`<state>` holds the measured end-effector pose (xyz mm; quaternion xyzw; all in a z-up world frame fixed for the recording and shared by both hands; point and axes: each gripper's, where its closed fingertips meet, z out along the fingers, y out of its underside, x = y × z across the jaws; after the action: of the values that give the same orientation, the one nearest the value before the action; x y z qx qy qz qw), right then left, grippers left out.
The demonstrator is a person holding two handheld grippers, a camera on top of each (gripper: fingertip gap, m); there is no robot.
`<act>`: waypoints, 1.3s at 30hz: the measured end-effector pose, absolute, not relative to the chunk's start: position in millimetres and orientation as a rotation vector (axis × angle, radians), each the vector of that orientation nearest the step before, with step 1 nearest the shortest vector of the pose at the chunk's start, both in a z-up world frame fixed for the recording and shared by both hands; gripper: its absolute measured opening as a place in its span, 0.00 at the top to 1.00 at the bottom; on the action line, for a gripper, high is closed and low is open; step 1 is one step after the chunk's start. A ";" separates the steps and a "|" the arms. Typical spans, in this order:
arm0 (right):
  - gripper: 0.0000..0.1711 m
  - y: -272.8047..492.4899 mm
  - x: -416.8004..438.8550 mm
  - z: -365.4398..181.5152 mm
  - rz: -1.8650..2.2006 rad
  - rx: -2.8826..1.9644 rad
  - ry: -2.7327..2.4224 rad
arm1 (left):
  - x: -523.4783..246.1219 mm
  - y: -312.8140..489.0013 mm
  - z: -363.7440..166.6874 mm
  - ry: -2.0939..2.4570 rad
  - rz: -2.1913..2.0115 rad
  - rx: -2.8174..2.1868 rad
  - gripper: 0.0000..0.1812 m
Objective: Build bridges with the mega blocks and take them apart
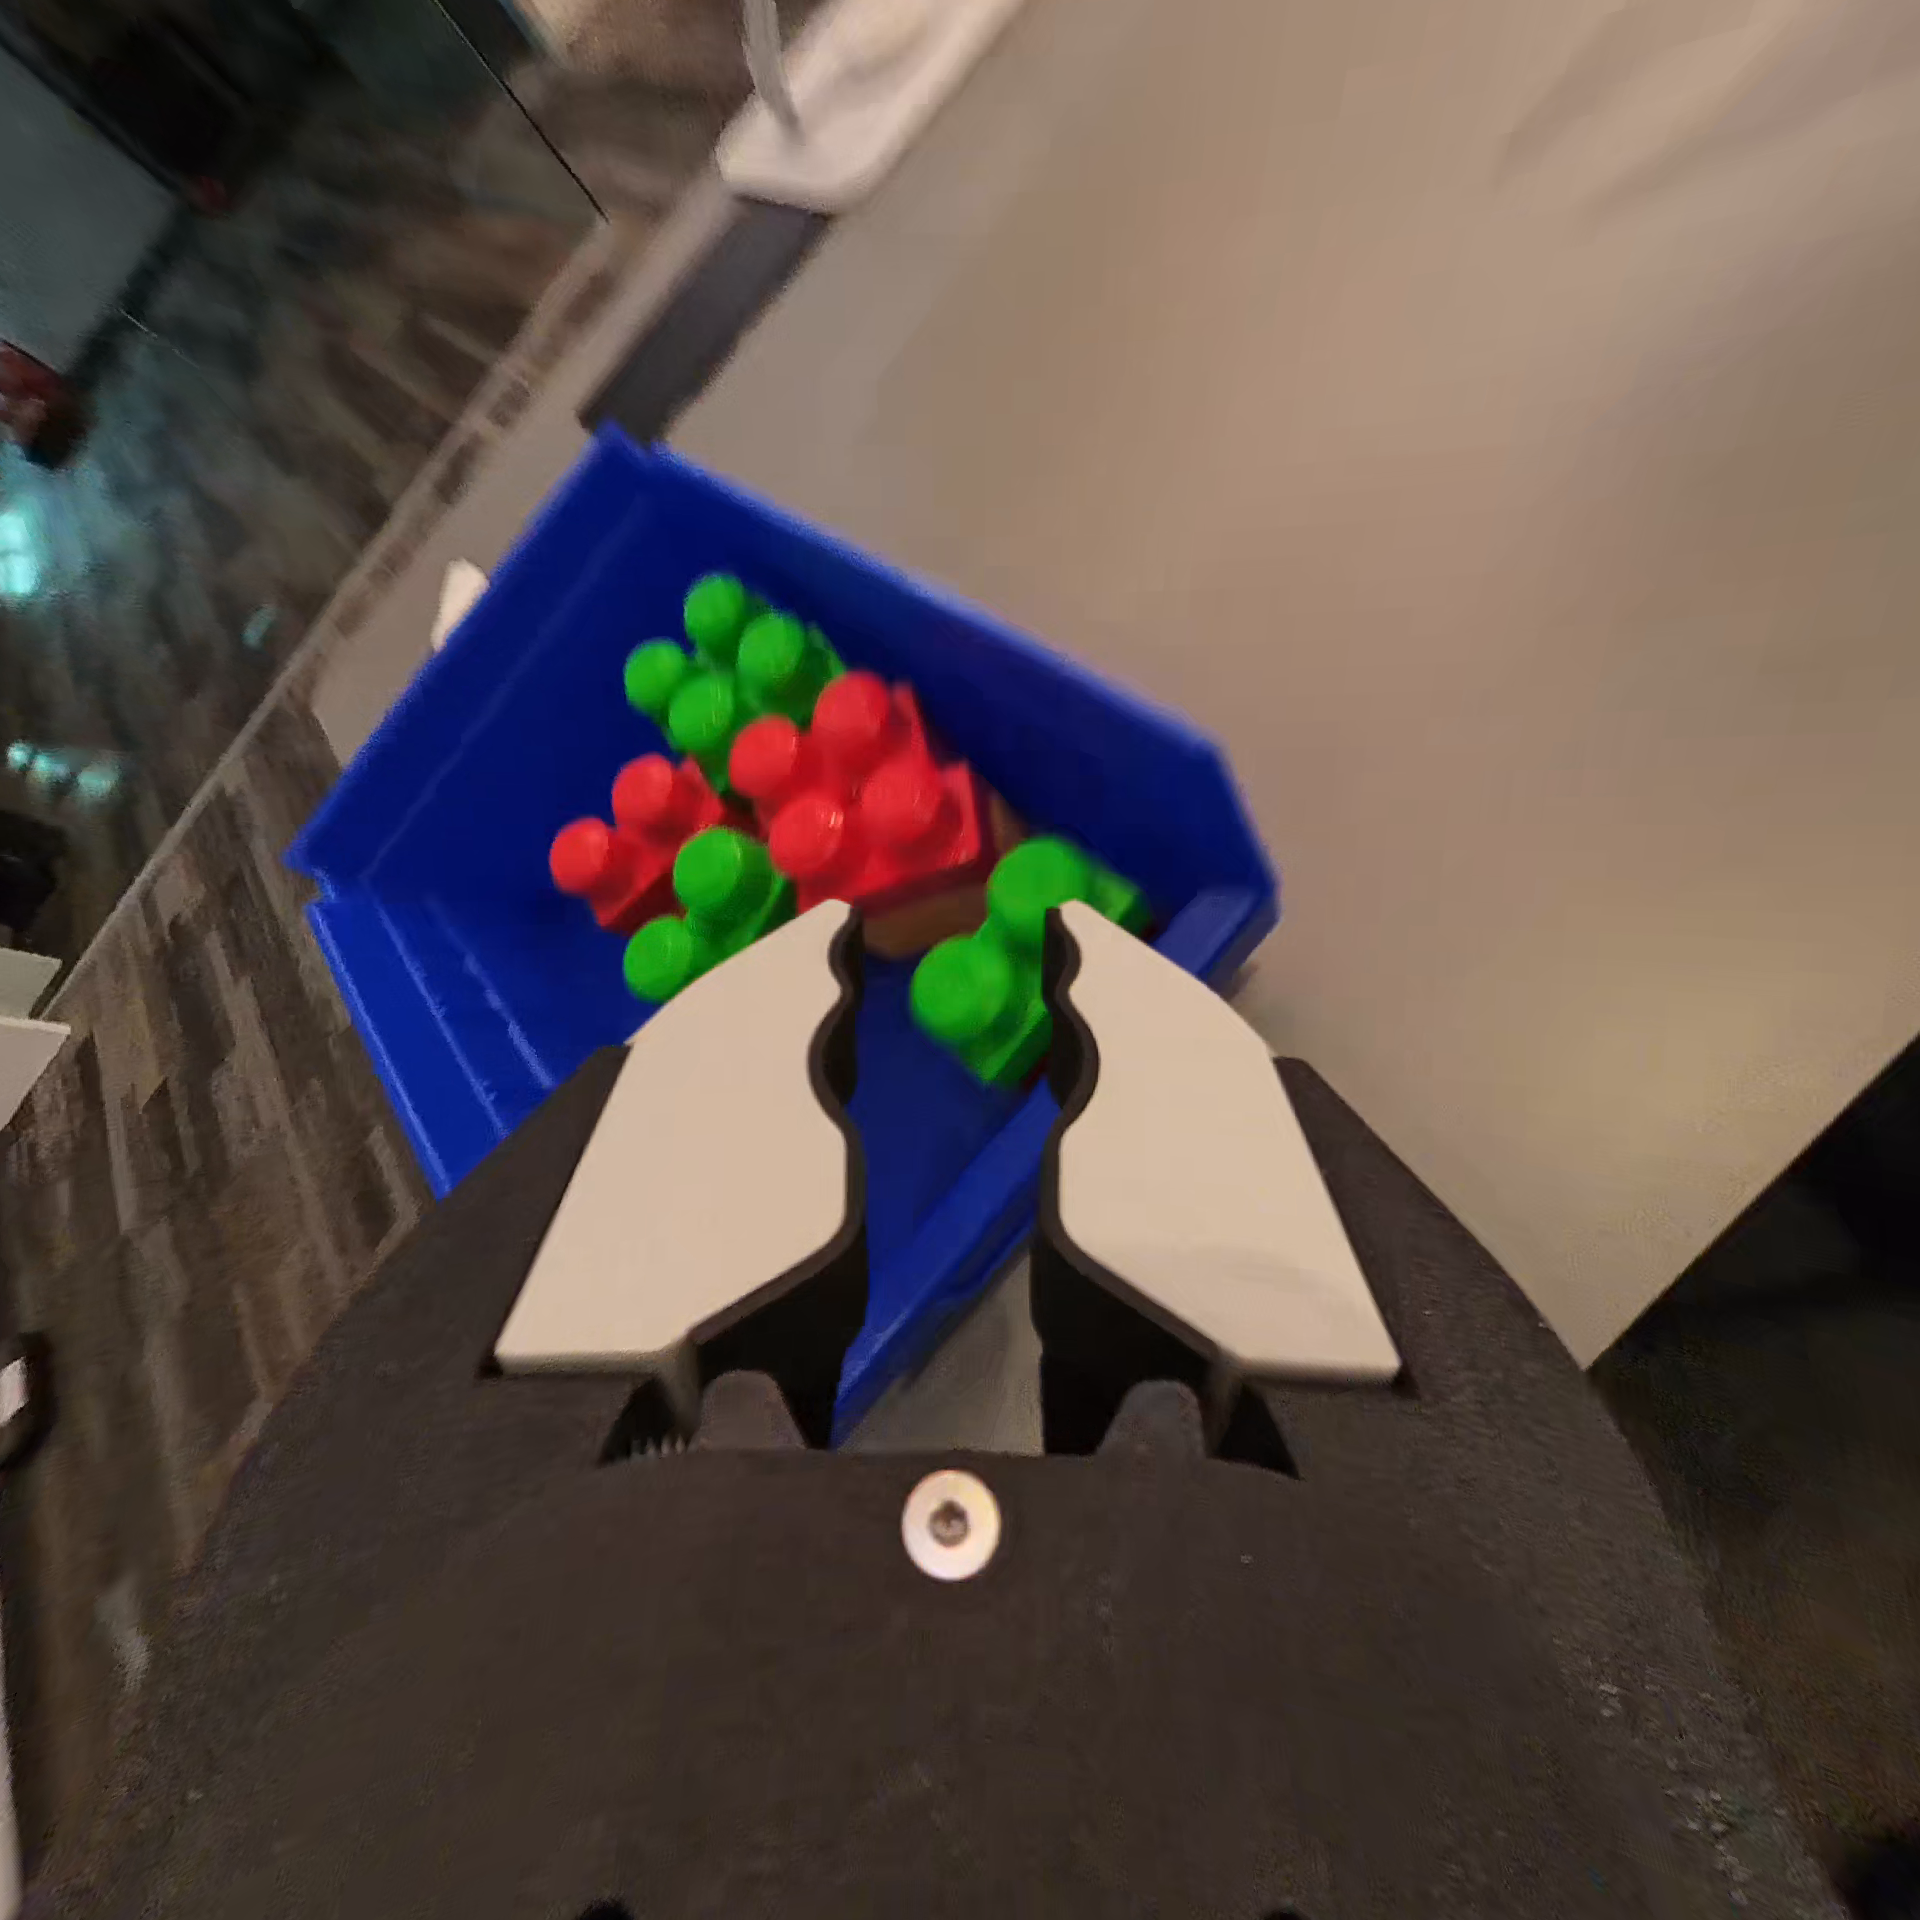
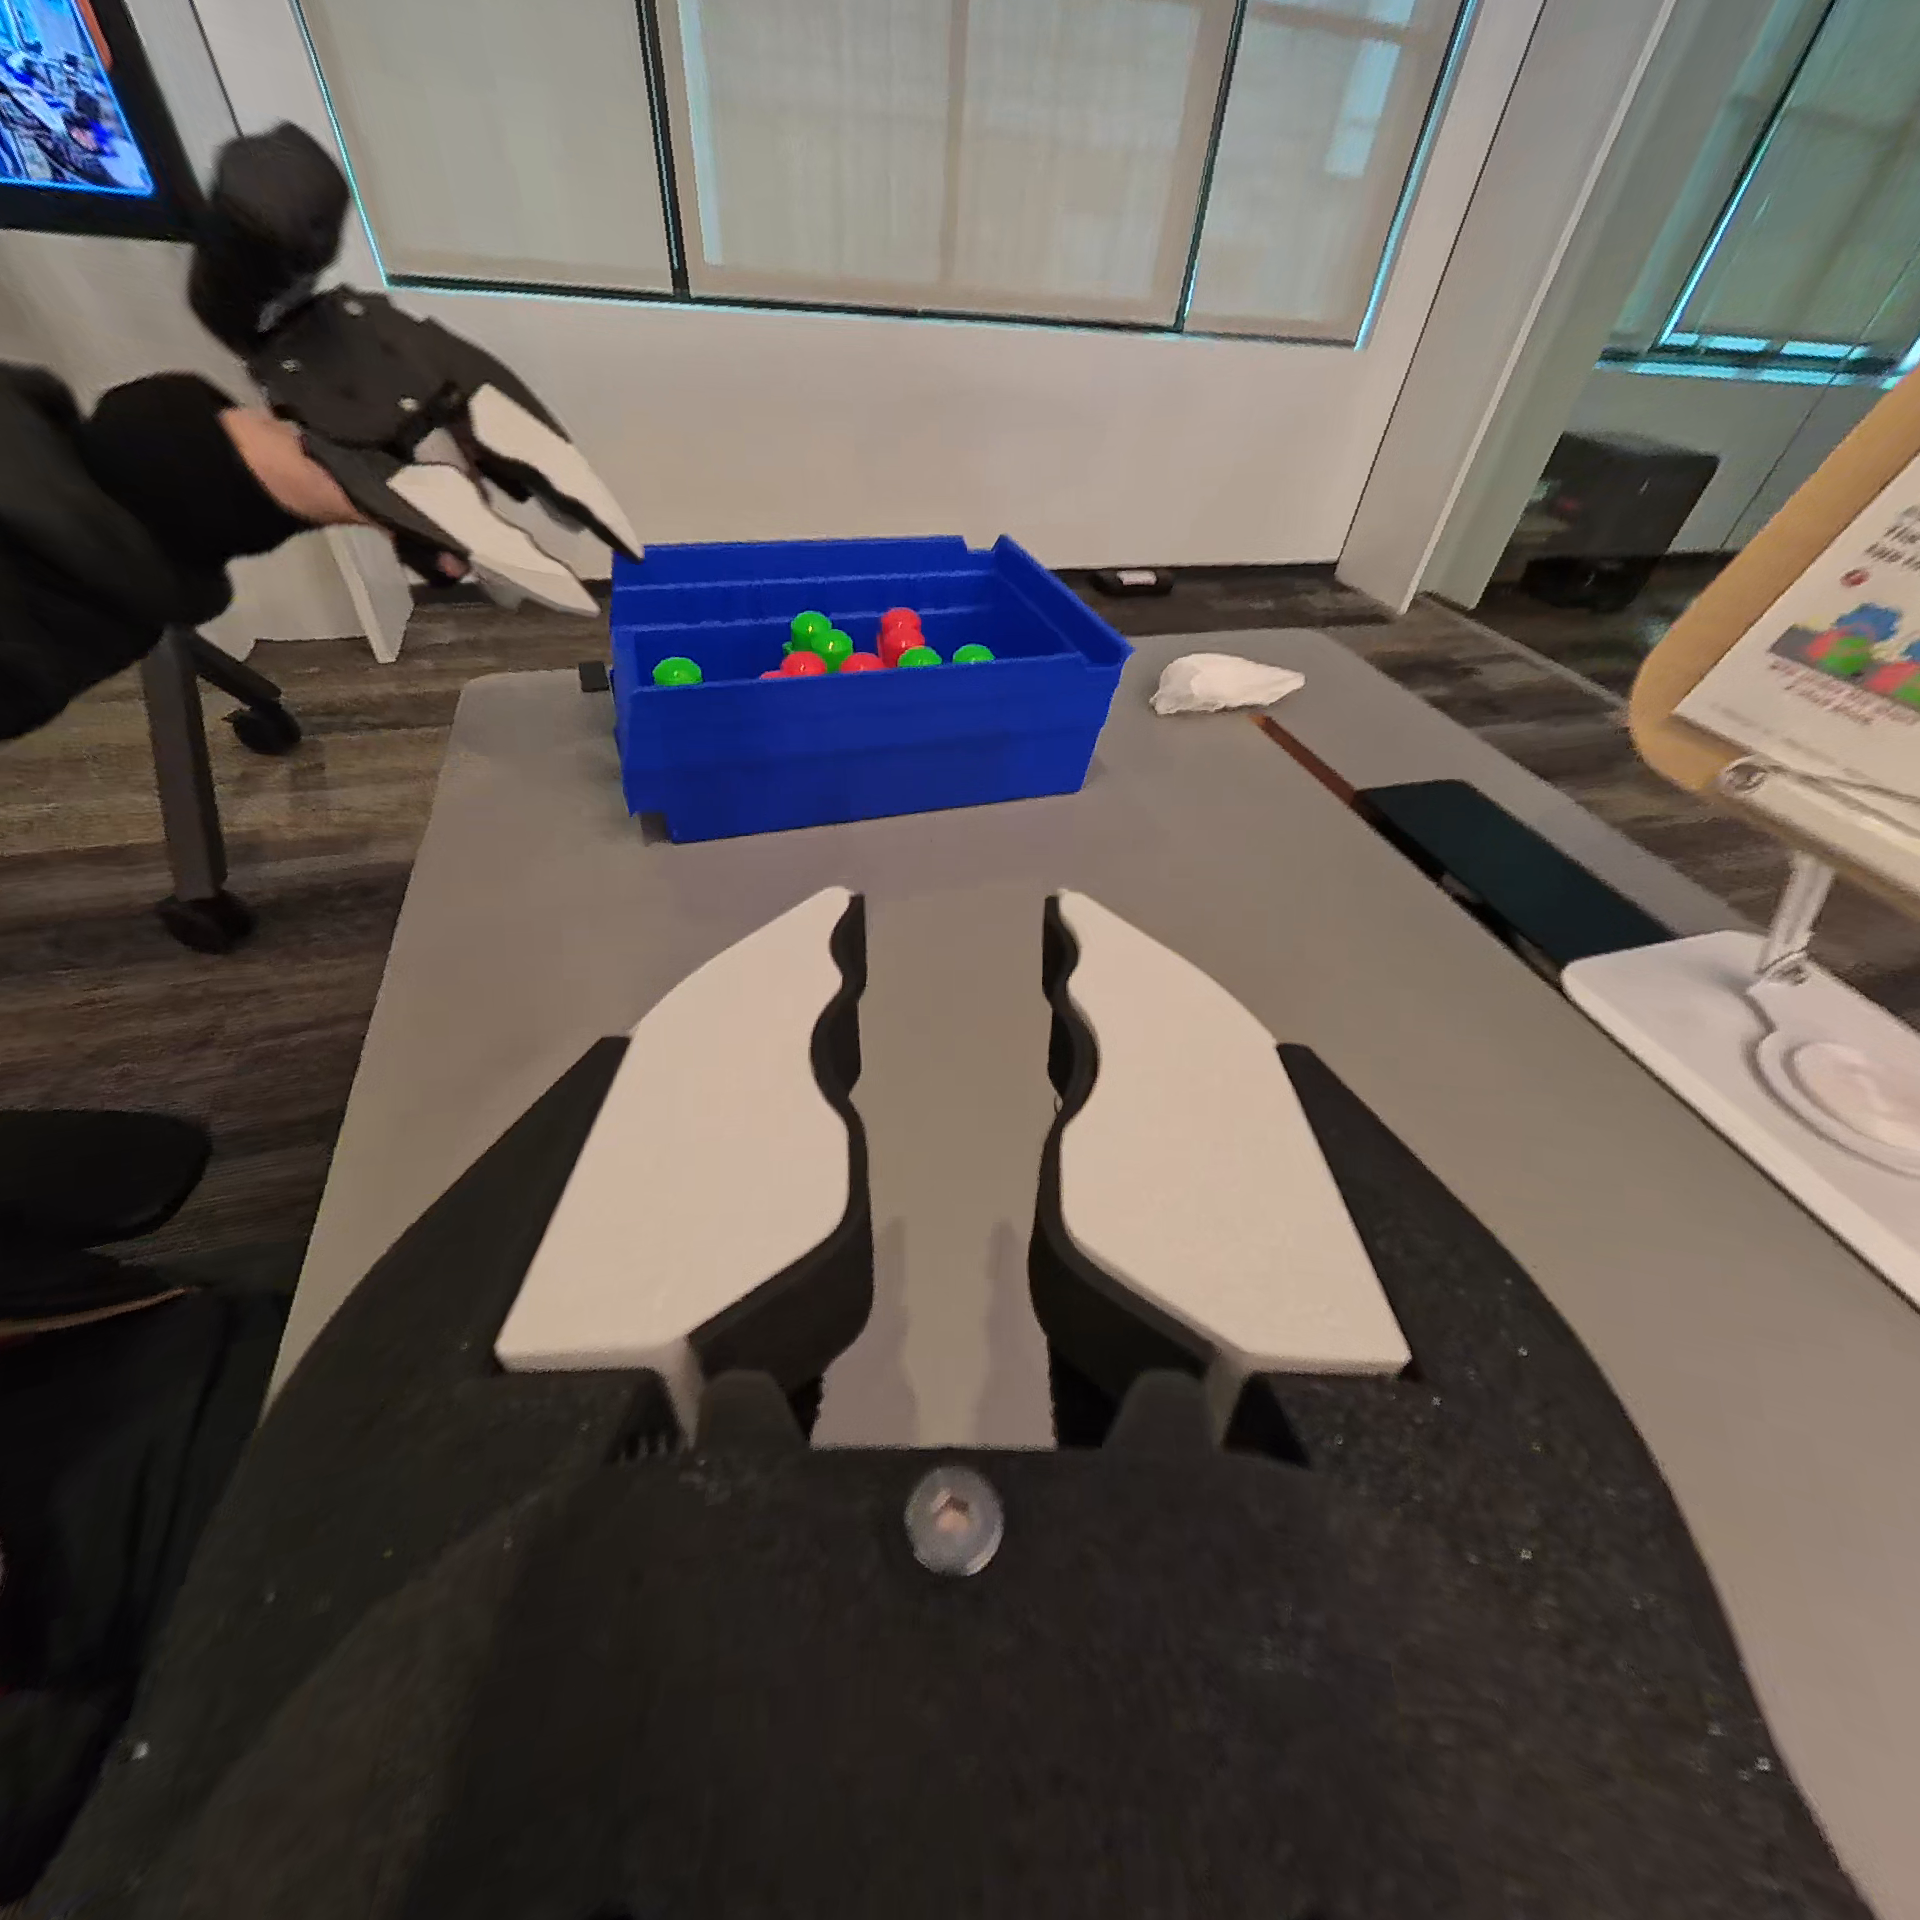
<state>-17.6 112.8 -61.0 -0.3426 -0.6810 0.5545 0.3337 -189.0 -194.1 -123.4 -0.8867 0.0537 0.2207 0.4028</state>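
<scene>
A blue bin (image 1: pixel 1091 717) (image 2: pixel 862 748) stands on the grey table (image 2: pixel 935 883) and holds several red and green mega blocks. In the left wrist view a red block (image 1: pixel 873 800) lies in the middle and a green block (image 1: pixel 997 966) lies near the bin's near corner. My left gripper (image 1: pixel 951 920) is open and empty, hovering above the bin's near end; it also shows in the right wrist view (image 2: pixel 613 571) above the bin's left corner. My right gripper (image 2: pixel 951 904) is open and empty, low over the table in front of the bin.
A crumpled white cloth (image 2: pixel 1221 683) lies on the table right of the bin. A dark flat pad (image 2: pixel 1507 862) and a white stand with a picture card (image 2: pixel 1808 665) sit at the right. A chair base (image 2: pixel 197 790) stands on the floor to the left.
</scene>
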 end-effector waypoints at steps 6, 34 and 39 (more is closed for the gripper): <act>0.81 102.7 -22.0 -76.3 1.441 -0.965 -1.831 | -218.1 -202.1 -168.5 0.399 0.392 -2.568 0.82; 0.81 104.1 -16.4 -99.2 1.431 -1.017 -1.927 | -212.0 -167.2 -96.3 0.089 0.056 -2.302 0.79; 0.76 88.3 -18.6 -77.0 1.479 -0.942 -1.913 | -159.9 -82.4 -46.5 0.207 -0.007 -2.158 0.80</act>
<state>-18.6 88.3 -77.0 -0.3493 -0.7099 0.5489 0.2697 -159.9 -82.4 -46.5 -0.8799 0.0842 -0.0029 0.4677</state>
